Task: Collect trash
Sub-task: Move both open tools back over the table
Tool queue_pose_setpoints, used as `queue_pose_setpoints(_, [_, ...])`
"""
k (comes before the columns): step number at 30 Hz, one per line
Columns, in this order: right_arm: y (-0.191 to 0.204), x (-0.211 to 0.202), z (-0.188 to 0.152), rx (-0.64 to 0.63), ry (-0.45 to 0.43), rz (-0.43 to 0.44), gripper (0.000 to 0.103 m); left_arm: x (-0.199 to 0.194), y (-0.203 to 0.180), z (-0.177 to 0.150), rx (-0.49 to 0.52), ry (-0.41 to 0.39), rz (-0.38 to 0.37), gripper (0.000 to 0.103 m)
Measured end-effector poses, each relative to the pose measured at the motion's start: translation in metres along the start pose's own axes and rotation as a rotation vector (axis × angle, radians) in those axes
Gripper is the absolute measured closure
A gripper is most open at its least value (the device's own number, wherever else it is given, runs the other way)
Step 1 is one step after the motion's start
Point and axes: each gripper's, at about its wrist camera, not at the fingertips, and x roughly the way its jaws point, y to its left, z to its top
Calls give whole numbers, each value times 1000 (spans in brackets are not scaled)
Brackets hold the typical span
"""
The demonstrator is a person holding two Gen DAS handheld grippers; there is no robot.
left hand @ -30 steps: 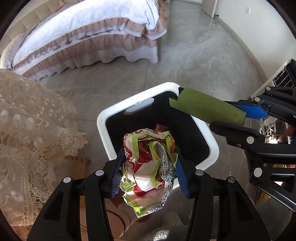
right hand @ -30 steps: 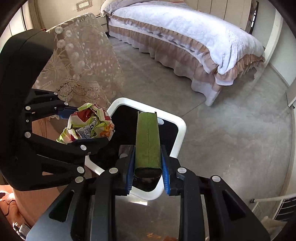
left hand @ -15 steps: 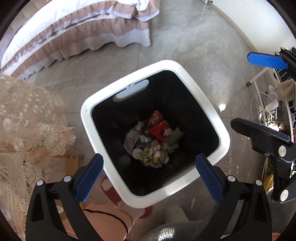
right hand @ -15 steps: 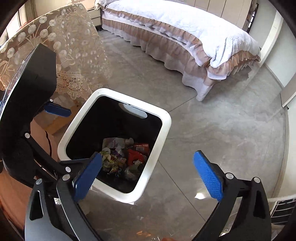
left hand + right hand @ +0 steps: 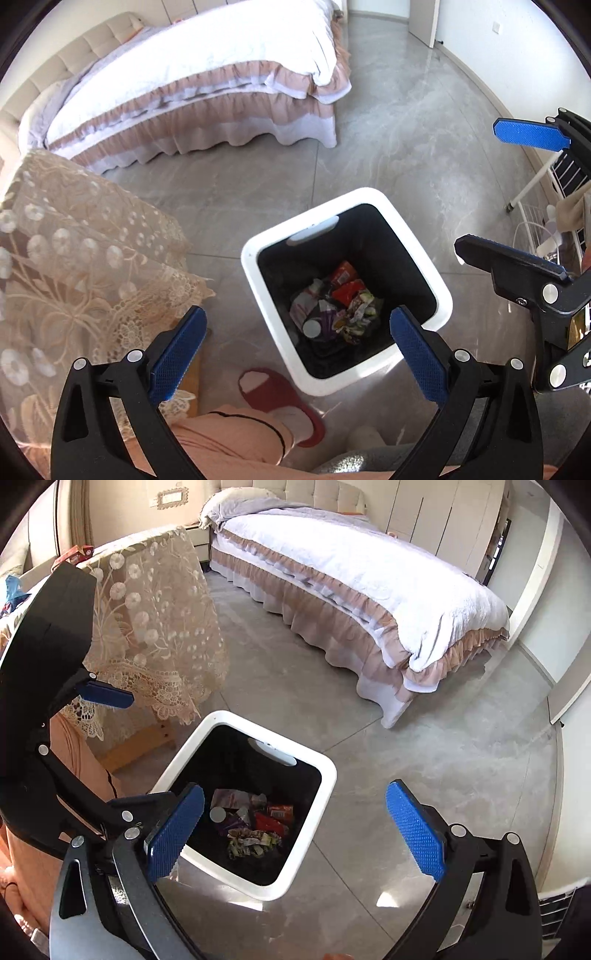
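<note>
A white-rimmed trash bin (image 5: 441, 295) with a black liner stands on the grey floor; it also shows in the right wrist view (image 5: 327, 775). Crumpled wrappers (image 5: 338, 312) lie at its bottom, also seen in the right wrist view (image 5: 255, 825). My left gripper (image 5: 297, 341) is open and empty, above the bin's near edge. My right gripper (image 5: 293, 823) is open and empty, above the bin's right side; in the left wrist view its blue pads (image 5: 528, 134) stand wide apart at the right.
A bed (image 5: 207, 85) with a white cover and pink frills stands beyond the bin. A table with a lace cloth (image 5: 77, 258) is at the left. A red slipper (image 5: 273, 398) is beside the bin. A white wire rack (image 5: 546, 195) stands at the right.
Both grippers opened and let go of the crumpled wrapper and the green tube, which fell into the bin. Both grippers have since risen higher above the bin.
</note>
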Motion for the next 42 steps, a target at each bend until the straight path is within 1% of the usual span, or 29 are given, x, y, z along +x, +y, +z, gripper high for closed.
queue_pose_setpoints(5, [10, -26, 26, 30, -88, 19, 5, -46, 26, -5, -79, -96, 69, 5])
queue_pose_setpoints(8, [24, -42, 47, 32, -155, 51, 5, -73, 48, -11, -140, -143, 108, 5])
queue_pose_setpoints(11, [39, -53, 65, 24, -217, 65, 5, -100, 72, -19, -199, -194, 168, 5])
queue_pose_setpoints(13, [54, -61, 78, 19, -262, 86, 5, -116, 89, -26, -241, -221, 215, 5])
queue_pose_setpoints(15, [69, -66, 93, 23, -302, 135, 5, -131, 106, -33, -287, -248, 258, 5])
queue_pose_setpoints(20, [100, -73, 126, 14, -353, 233, 5, -161, 149, -55, -394, -287, 338, 5])
queue_pose_setpoints(24, [135, -78, 147, -19, -384, 276, 5, -177, 179, -73, -462, -304, 387, 5])
queue_pose_setpoints(28, [168, -81, 168, -51, -399, 322, 5, -193, 210, -92, -530, -324, 423, 5])
queue_pose_setpoints(32, [196, -81, 185, -79, -403, 363, 5, -203, 242, -112, -608, -333, 476, 5])
queue_pose_setpoints(35, [218, -74, 201, -104, -395, 398, 5, -203, 272, -128, -672, -308, 508, 5])
queue_pose_setpoints(38, [244, -57, 221, -165, -353, 456, 5, -200, 301, -143, -721, -271, 535, 5])
queue_pose_setpoints(40, [258, -44, 232, -201, -325, 466, 5, -197, 320, -151, -743, -247, 542, 5])
queue_pose_setpoints(42, [272, -28, 245, -230, -288, 466, 5, -191, 339, -157, -769, -217, 533, 5])
